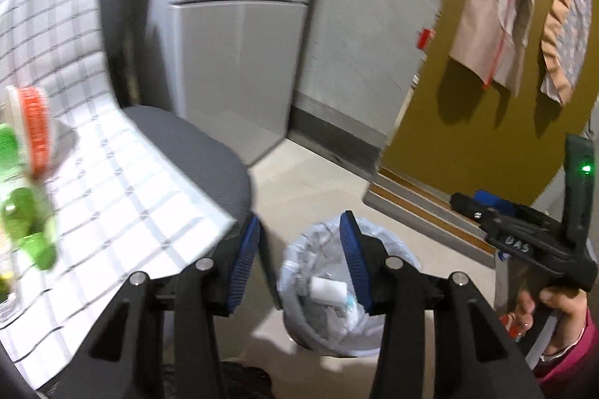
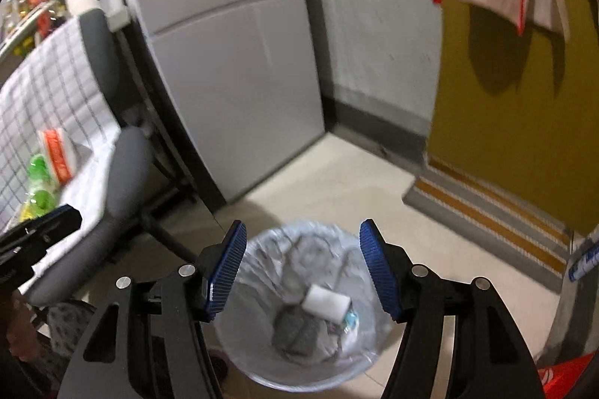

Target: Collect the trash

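Two wrist views, angled down, sharing the lined bin (image 1: 329, 286) (image 2: 299, 309).

Green bottle (image 1: 22, 211) blurred, cut off at left edge

One marking readable — pale handwriting on the right gripper (image 1: 472, 202), on its black body, looking like "UAS". The orange-banded cup (image 1: 32, 129) carries print — too blurred to read.

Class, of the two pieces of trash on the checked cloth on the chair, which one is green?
The green plastic bottle, nearer the camera; the other, beside it, is an orange-and-white cup.
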Tool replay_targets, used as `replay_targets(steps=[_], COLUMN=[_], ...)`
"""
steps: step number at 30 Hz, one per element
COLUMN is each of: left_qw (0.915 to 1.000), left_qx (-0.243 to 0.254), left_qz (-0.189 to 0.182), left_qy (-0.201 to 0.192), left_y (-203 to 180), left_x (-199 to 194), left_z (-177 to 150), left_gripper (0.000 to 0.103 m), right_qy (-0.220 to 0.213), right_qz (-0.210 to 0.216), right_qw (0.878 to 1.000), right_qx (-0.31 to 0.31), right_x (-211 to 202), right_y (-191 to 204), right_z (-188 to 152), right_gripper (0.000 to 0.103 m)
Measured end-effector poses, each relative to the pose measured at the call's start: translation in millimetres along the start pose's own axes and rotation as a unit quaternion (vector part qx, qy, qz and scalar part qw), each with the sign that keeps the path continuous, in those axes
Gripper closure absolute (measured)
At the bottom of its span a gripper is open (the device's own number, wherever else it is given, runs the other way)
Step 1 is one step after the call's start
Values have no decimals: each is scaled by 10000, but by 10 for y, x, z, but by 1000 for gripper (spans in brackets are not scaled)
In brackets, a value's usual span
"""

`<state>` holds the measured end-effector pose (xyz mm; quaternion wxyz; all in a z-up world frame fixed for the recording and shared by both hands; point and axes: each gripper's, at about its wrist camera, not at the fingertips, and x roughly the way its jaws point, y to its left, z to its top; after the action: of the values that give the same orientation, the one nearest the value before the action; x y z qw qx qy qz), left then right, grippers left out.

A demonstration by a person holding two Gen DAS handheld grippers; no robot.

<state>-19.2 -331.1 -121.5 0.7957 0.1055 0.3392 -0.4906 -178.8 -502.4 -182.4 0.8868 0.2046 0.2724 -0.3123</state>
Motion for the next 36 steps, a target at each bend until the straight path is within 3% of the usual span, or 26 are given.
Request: replay_targets(steps=[5, 11, 16, 23, 28, 30, 33, 36], left_qw=[9982, 9894, 9742, 9390, 9156, 9091, 9030, 9044], left_qx=[-210, -547, -865, -1666, -2150, -2349, -2629, -2553], left_qz=[499, 1269, 2004, 2955, 3383, 3434, 3396, 3418], left_qy=[-243, -436, -582, -571, -323, -199, -86, 73], left_y=[294, 870, 1499, 2636, 3317, 3559, 3859, 3969], left_x=[-365, -847, -1292, -1857, -1904, -1841, -1719, -1540], left_z=[-50, -211, -303, -495, -664, -712, -719, -639], left_gripper=[56, 52, 41, 29, 29, 34, 38, 38], right_qy=[-50, -66, -57, -161, -162, -183, -171, -102], right_qz=[464, 1186, 1811, 2489, 2801, 2847, 2832, 2780], right_qw=[9981, 9873, 9699, 9424, 9276, 9236, 9213, 9236], right_qx=[-400, -1050, -1626, -2227, -2468, -2559, -2661, -2638], right_x=[-70, -106, -144, -217, -196, -178, -118, -30], right_y=[466, 1295, 2024, 2902, 3361, 3494, 3593, 3610], right_z=[91, 186, 249, 309, 270, 250, 231, 240], right_gripper=[39, 39, 35, 31, 31, 31, 31, 31])
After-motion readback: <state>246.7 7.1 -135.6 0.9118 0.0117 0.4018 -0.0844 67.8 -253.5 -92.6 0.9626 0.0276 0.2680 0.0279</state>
